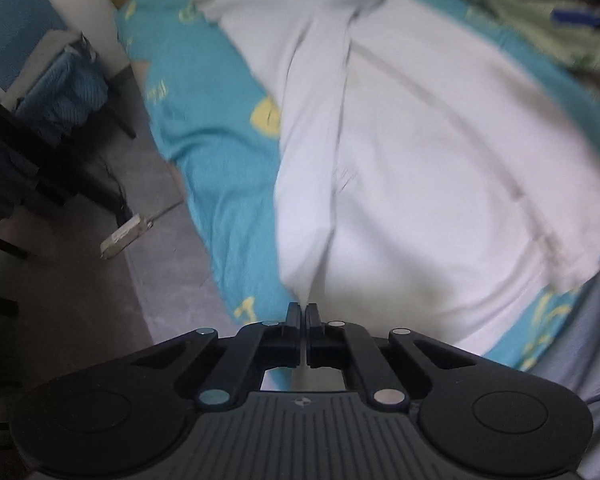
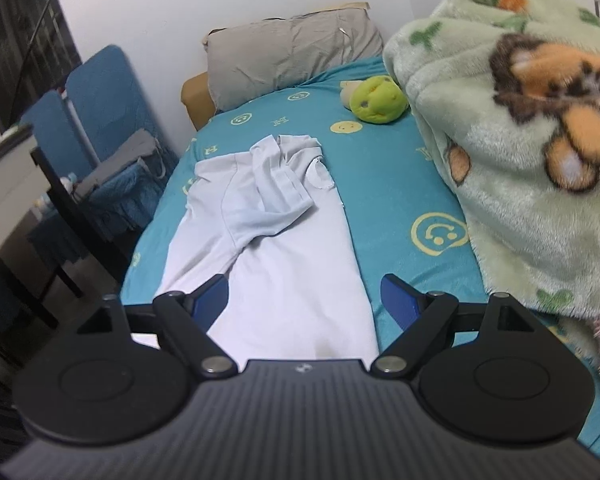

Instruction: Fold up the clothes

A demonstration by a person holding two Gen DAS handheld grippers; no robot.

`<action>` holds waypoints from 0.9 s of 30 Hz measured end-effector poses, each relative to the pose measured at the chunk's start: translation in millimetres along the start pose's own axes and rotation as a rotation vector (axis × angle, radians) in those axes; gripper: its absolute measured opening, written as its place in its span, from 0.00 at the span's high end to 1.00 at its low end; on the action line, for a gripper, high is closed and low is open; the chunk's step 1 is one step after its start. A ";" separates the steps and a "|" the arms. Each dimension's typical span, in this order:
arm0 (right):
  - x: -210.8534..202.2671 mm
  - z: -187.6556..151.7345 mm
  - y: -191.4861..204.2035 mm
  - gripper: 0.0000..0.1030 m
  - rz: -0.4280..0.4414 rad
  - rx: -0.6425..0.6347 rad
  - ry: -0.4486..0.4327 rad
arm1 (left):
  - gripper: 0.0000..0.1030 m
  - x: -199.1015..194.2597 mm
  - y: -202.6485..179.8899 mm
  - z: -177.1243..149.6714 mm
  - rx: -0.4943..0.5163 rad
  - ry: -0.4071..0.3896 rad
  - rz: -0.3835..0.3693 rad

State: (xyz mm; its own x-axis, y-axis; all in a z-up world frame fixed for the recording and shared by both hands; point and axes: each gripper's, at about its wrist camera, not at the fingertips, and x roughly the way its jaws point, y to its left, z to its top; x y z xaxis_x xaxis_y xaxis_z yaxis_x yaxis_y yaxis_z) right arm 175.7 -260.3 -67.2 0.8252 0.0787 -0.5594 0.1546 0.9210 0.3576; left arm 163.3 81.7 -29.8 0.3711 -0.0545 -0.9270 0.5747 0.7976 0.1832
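Left gripper point(image 1: 304, 312) pressed together at the near hem of the white shirt point(image 2: 292, 248), apparently pinching the cloth edge, contact blurred. Right gripper point(image 2: 304, 300) spread wide above the hem, holding nothing. Advisable: grip confirmed before lifting, hem carried evenly. Farther: shirt flat on the teal sheet point(image 2: 380, 184), one sleeve folded inward, slightly creased near the collar.

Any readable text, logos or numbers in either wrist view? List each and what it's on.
"H": yellow serif letters printed on the teal bedsheet, between its smiley faces; the clearest one lies near the pillow.
Small round emblem on the right gripper body: a mark only, too small to read.
Yellow prints in the left wrist view: too blurred to read.
White shirt: no print visible.
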 end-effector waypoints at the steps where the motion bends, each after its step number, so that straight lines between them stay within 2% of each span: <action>1: 0.6 0.1 -1.6 0.18 0.006 0.014 0.004 | 0.98 -15.7 -6.7 2.8 0.003 -0.034 -0.009; 5: 5.1 1.0 -8.5 0.18 0.044 0.074 0.028 | 0.98 -75.5 -36.4 14.3 -0.057 -0.146 -0.129; 9: 8.6 2.8 -14.5 0.18 0.073 0.124 0.047 | 0.98 -91.1 -80.5 18.5 -0.063 -0.204 -0.221; 15: 8.8 6.3 -29.6 0.18 0.109 0.219 0.068 | 0.99 -37.0 -121.8 18.3 -0.108 -0.190 -0.308; 18: 8.0 9.4 -37.7 0.18 0.125 0.254 0.074 | 0.99 -3.8 -129.7 19.6 -0.143 -0.152 -0.359; 22: 14.8 8.5 -42.0 0.18 0.118 0.242 0.140 | 0.96 34.6 -145.8 19.5 -0.127 -0.085 -0.350; 23: 17.1 7.2 -41.7 0.18 0.108 0.228 0.162 | 0.88 36.2 -145.7 18.5 -0.126 -0.081 -0.356; 25: 21.2 1.6 -40.1 0.18 0.084 0.193 0.211 | 0.81 39.5 -145.5 16.3 -0.123 -0.072 -0.367; 27: 23.0 -4.0 -41.2 0.18 0.067 0.180 0.250 | 0.60 35.7 -136.3 12.4 -0.156 -0.092 -0.382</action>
State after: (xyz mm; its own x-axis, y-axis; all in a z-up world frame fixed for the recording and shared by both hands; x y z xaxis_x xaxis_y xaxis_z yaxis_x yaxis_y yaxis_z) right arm 186.1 -294.9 -97.7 0.6810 0.2484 -0.6888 0.2171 0.8299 0.5139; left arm 107.3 -36.4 -83.8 0.2200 -0.4118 -0.8843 0.5688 0.7906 -0.2267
